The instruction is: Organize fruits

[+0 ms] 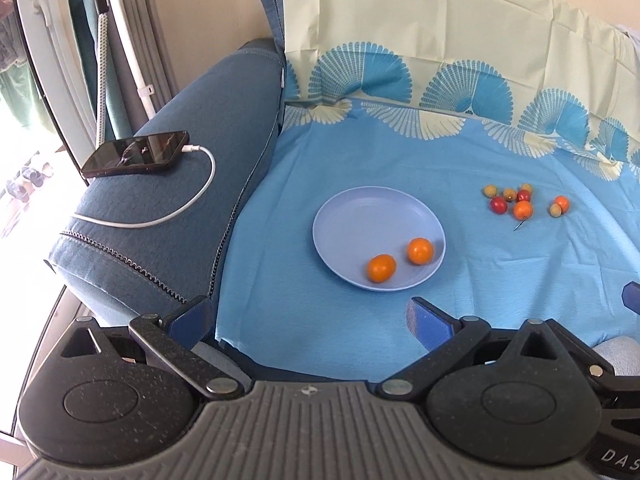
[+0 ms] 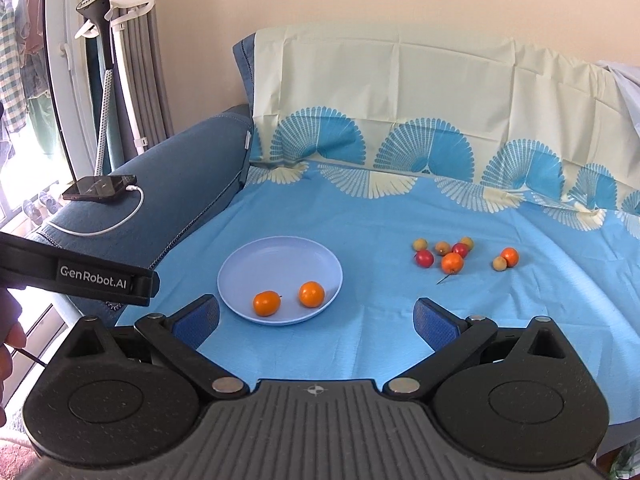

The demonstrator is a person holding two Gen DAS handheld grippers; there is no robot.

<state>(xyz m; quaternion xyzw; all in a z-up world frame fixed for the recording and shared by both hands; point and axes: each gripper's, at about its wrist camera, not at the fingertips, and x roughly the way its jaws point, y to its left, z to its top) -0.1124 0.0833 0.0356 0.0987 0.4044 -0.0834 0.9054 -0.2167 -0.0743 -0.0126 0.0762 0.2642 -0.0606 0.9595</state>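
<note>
— Two orange fruits point(image 1: 400, 260) lie in the pale blue plate point(image 1: 348, 216) on a sofa seat draped in a blue sheet point(image 1: 360, 160). Where are the tools?

— Both sit at the near edge. The left hand-held gripper point(image 1: 308, 320) has its blue pads wide apart with nothing between them; the plate lies just ahead of it, a little right of its centre line, not touching.

— And the other one?

— The right hand-held gripper point(image 2: 316, 316) is also spread, empty. From its camera the plate point(image 2: 256, 264) sits just ahead and slightly left, close to its left finger point(image 2: 198, 316).

— The remaining fruit?

— Seven small pieces form a loose cluster point(image 1: 512, 200) well to the right of the plate: a dark red one point(image 1: 498, 205), a second red one, an orange one point(image 1: 523, 210) with a thin stem lying beside it, and yellowish ones around them. Slightly apart on the right, a small orange fruit point(image 1: 561, 202) touches a yellowish one point(image 1: 555, 211). All rest on the sheet, far ahead of both tools.

— Anything else in shot?

— A phone point(image 1: 136, 154) plugged into a white cable point(image 1: 192, 196) lies on the blue sofa arm point(image 1: 180, 128) at left. In the right view, a black strap marked GenRobot.AI point(image 2: 92, 276) crosses the left edge, with fingers of the person's hand point(image 2: 10, 344) below it
</note>
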